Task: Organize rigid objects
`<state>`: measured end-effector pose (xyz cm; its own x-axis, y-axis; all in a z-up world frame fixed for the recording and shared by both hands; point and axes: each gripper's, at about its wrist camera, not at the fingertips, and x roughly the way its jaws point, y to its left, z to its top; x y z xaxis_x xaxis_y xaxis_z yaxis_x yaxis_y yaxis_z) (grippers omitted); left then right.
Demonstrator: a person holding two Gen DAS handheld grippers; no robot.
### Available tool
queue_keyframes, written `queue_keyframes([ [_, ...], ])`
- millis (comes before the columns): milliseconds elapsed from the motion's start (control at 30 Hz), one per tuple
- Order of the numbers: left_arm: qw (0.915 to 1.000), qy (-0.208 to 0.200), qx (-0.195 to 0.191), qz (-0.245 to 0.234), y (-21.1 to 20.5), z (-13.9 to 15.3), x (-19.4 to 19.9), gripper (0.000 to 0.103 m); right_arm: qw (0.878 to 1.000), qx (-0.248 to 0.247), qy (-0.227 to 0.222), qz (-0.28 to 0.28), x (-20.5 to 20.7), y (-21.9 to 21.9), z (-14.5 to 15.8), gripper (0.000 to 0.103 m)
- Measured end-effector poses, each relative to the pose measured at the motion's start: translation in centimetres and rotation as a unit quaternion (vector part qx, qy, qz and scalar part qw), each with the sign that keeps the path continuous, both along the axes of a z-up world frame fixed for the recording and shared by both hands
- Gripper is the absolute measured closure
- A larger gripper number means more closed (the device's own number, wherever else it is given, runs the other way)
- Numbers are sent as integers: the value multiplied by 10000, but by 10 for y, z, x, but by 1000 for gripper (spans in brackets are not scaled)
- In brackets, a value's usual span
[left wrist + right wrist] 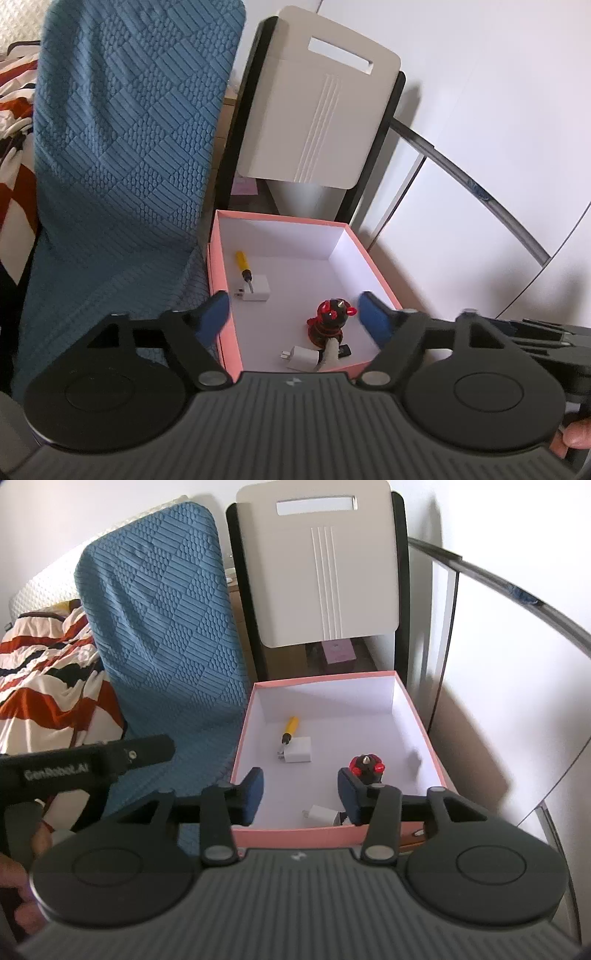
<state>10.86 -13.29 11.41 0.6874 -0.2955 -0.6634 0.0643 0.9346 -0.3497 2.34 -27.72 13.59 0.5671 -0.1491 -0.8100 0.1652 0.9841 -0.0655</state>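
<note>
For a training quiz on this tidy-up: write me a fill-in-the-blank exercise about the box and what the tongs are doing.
1. The screwdriver lying in the pink box has a ____ handle.
2. The number of white chargers in the box is ____.
3. The left tongs and right tongs both stand ____, gripping nothing.
4. The red and black figurine stands ____ the box.

Missing words: yellow; two; open; inside

The pink box (295, 837) looked like matt cardboard, its inside smooth white. Beside it, the blue cloth (162, 627) was quilted and ribbed. The chargers (298, 755) were glossy white plastic.
</note>
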Motion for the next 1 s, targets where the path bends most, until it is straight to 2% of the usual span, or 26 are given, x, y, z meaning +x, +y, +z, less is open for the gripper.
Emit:
queue_keyframes([
  [67,10000,-26,-30,1,5,1,-4,7,9999,-118,-14,-8,-4,5,1,33],
  [100,10000,-57,-22,-4,8,2,-7,5,9999,-143,-37,-2,-5,8,1,17],
  [167,9999,-103,11,-3,13,2,-10,4,9998,-161,-84,19,-8,12,0,8],
  [533,9998,-115,79,112,32,1,-16,0,9998,-202,-11,-20,-14,29,-10,8],
  [1000,9997,-49,216,99,26,-2,-17,0,9997,-149,-1,-203,-17,24,-12,8],
])
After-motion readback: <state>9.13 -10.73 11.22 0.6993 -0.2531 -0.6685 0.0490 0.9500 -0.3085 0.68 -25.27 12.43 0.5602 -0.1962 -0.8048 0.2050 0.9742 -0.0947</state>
